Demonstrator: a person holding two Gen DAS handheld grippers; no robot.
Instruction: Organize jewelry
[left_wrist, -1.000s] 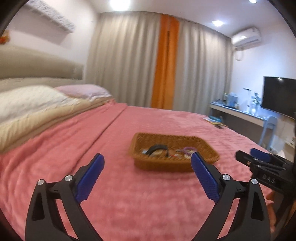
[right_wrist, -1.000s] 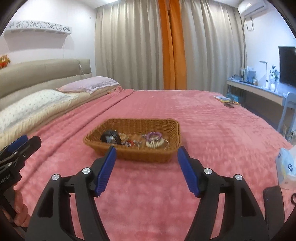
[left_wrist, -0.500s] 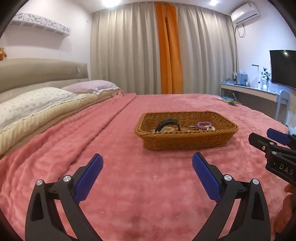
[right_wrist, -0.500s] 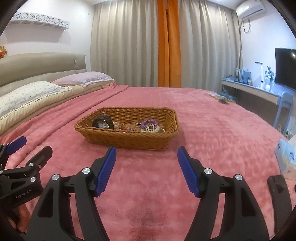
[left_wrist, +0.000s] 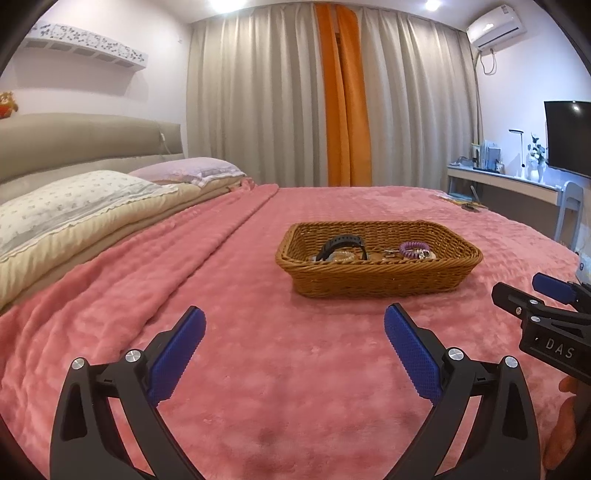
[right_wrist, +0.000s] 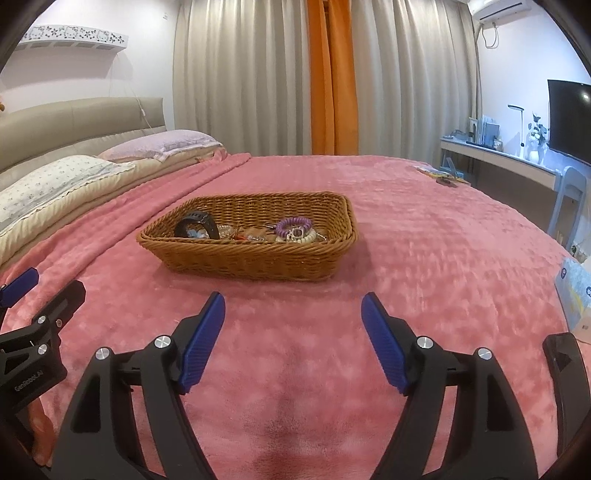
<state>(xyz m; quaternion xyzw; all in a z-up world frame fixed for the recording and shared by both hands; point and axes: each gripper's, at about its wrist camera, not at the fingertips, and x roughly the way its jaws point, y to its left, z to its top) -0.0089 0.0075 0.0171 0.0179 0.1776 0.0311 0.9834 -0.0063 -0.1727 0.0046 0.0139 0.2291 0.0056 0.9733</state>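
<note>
Fingers of both grippers spread wide, nothing between the blue pads: left gripper (left_wrist: 294, 321) and right gripper (right_wrist: 293, 309) each hover low over the pink blanket (left_wrist: 258, 369), in the lower half of their own frames, short of the wicker basket (right_wrist: 258, 260). Basket sits centre frame in both views, flat on the blanket, apart from both grippers. Inside: black watch (right_wrist: 195, 228) at the left end, standing on its strap loop; purple coil bracelet (right_wrist: 293, 223) right of centre, resting on a pale beaded piece (right_wrist: 301, 236); small mixed items between them. Judgement: step in hand is the approach to a first pick. Best to come over the near rim from above, not through it, choose the piece sitting proud of the pile (watch or coil), and close across a thin section so neighbours are not dragged along. Soft bedding means the basket may shift if pushed; the other gripper could steady a wall. Hard to make out: the near wall hides the basket floor, and the small middle items are too tangled to name. No destination container is visible.
</note>
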